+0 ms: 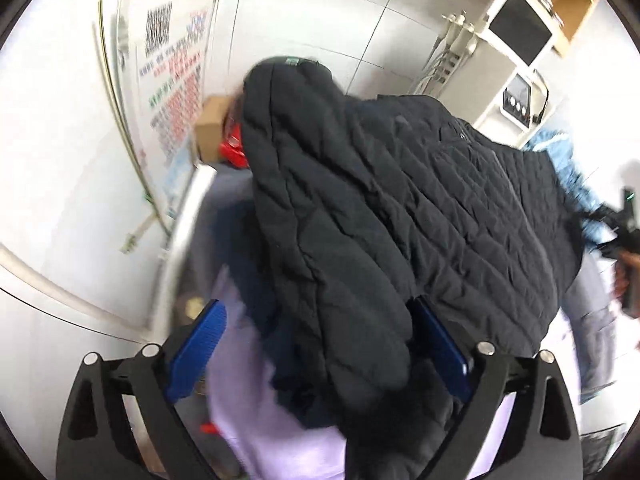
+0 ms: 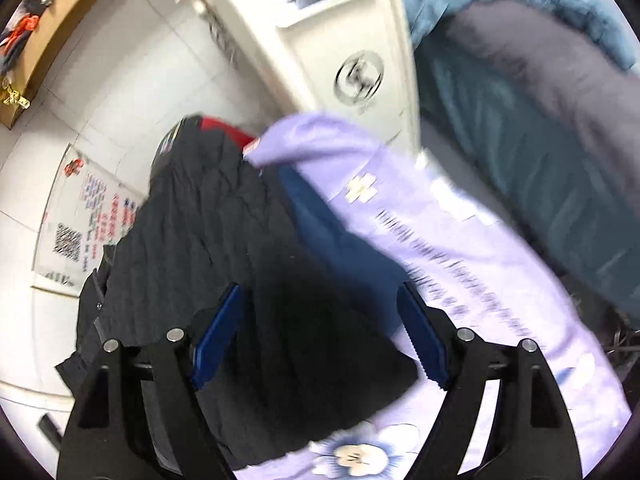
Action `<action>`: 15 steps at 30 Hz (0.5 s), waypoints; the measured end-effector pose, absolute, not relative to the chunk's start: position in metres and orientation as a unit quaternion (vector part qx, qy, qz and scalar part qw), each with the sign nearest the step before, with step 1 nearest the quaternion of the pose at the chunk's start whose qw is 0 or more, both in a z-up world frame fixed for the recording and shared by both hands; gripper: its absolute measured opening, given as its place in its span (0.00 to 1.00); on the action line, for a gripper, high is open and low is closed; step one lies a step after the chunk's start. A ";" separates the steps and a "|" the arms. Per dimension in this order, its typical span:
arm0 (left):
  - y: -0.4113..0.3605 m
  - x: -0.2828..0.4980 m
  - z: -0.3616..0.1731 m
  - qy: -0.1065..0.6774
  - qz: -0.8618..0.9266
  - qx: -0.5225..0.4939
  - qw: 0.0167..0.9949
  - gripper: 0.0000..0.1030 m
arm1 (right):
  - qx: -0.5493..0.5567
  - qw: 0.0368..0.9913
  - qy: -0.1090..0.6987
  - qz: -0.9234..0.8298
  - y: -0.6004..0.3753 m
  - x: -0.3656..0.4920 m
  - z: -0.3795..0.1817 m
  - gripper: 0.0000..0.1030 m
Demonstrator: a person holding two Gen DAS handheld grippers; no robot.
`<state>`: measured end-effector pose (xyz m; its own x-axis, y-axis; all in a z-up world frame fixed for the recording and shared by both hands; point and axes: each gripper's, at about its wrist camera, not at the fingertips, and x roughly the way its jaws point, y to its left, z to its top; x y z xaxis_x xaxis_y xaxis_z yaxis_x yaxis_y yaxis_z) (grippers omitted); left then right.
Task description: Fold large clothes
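A black quilted jacket (image 1: 400,200) lies spread on a lilac flowered sheet (image 1: 248,400). My left gripper (image 1: 318,306) is open, its blue pads (image 1: 200,352) wide apart, and a bunched end of the jacket lies loose between them. In the right wrist view the jacket (image 2: 208,232) sits to the left on the sheet (image 2: 460,260), beside a dark blue patch of cloth (image 2: 328,232). My right gripper (image 2: 320,287) is open above the jacket's edge, and neither pad presses on the fabric.
A cardboard box (image 1: 212,128) and a red item (image 1: 234,148) sit behind the jacket by a wall poster (image 1: 172,80). A white machine with a screen (image 1: 516,28) stands at the back right. Blue fluffy and grey clothes (image 2: 540,120) are piled to the right.
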<state>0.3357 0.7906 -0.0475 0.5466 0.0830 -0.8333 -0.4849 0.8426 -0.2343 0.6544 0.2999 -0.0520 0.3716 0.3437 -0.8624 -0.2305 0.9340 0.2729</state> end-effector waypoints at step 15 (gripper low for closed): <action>0.675 0.313 -0.014 0.563 0.131 -0.182 0.795 0.94 | -0.136 0.782 0.549 0.263 0.367 0.393 -0.052 0.87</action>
<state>0.3133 0.6749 -0.0142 0.3316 0.0036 -0.9434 -0.4143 0.8990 -0.1422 0.3930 0.3666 -0.0522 0.2601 0.2618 -0.9294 -0.5599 0.8251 0.0758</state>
